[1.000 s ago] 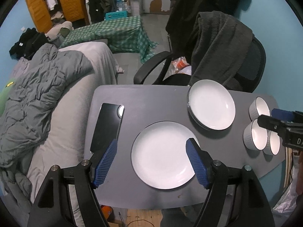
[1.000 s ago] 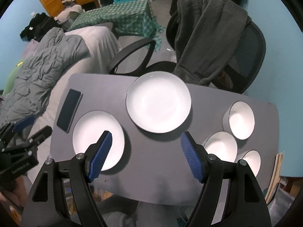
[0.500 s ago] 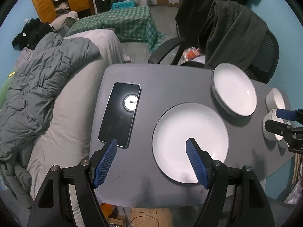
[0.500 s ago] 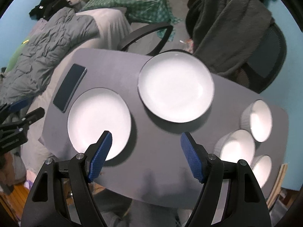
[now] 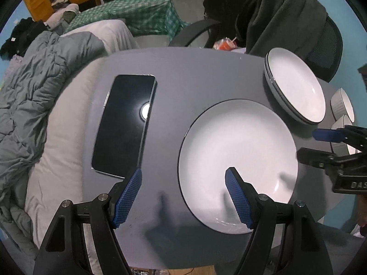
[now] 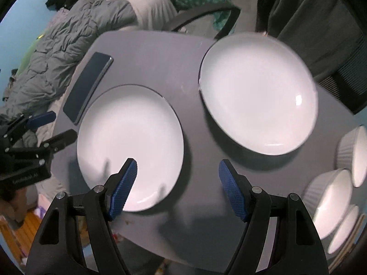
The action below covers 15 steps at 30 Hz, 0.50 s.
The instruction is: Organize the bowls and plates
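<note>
Plates and bowls sit spread over the grey desk. Nearest the front edge lies a single white plate, flat on the desk. Behind it and to the right, just beside it, is a stack of white plates with dark rims showing one under another at its left side. Past the stack, along the right edge of the desk, three white ribbed bowls stand close together in a row.

Left of the single plate a dark phone lies face up, a lamp reflected in its glass.

The left tongs hang above the front of the desk, spread wide and holding nothing; the right blue pad is over the near part of the single plate and the left pad is over the near corner of the phone. The right tongs are likewise spread wide and empty, their left pad over the near rim of the single plate, their right pad over bare desk between that plate and the bowls.

Beyond the desk stands a black office chair with a dark garment draped over its back, and to the left a bed with a rumpled grey duvet.
</note>
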### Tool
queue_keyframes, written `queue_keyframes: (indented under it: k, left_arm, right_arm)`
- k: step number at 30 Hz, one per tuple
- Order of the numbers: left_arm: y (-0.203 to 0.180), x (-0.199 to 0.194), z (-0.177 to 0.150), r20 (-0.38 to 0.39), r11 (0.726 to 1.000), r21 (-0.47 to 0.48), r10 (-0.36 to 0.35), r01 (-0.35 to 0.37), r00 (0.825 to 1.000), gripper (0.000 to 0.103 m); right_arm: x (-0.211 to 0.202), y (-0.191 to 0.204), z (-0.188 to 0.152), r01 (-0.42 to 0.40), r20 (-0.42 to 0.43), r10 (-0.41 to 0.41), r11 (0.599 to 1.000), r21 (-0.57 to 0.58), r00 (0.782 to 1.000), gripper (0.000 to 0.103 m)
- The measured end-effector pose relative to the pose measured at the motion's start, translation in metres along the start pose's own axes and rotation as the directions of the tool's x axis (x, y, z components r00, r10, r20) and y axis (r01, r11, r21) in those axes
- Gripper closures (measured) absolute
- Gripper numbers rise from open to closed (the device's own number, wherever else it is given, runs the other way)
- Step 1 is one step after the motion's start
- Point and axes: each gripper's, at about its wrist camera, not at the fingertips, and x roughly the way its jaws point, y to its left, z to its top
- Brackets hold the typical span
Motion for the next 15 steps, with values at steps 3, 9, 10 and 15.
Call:
queue_keyframes:
  k: [3,9,10,15]
  left_arm:
    - [-0.001,0.011,0.000,-0.026,1.000,-0.010,-0.013,0.013,1.000,0.027]
    - [-0.002,0.025,-0.003,-0.055,0.999,-0.019,-0.030,0.029,0.998,0.027]
    - [-0.002,0.026,-0.004,-0.059,0.999,-0.024,-0.038,0.036,0.998,0.027]
    - [0.002,0.034,-0.004,-0.073,0.996,-0.055,-0.079,0.076,0.994,0.027]
  right_arm:
    - [0.018,-0.005,0.002,-0.018,-0.018,0.019,1.000,0.019,1.000,0.029]
    - [0.035,-0.012,-0.001,-0.002,-0.029,0.003,0.999,0.034,1.000,0.039]
    - [0.035,-0.012,-0.002,-0.010,-0.029,0.011,0.999,0.036,1.000,0.039]
    - [0.037,-0.012,-0.002,-0.028,-0.028,0.030,0.998,0.051,0.999,0.049]
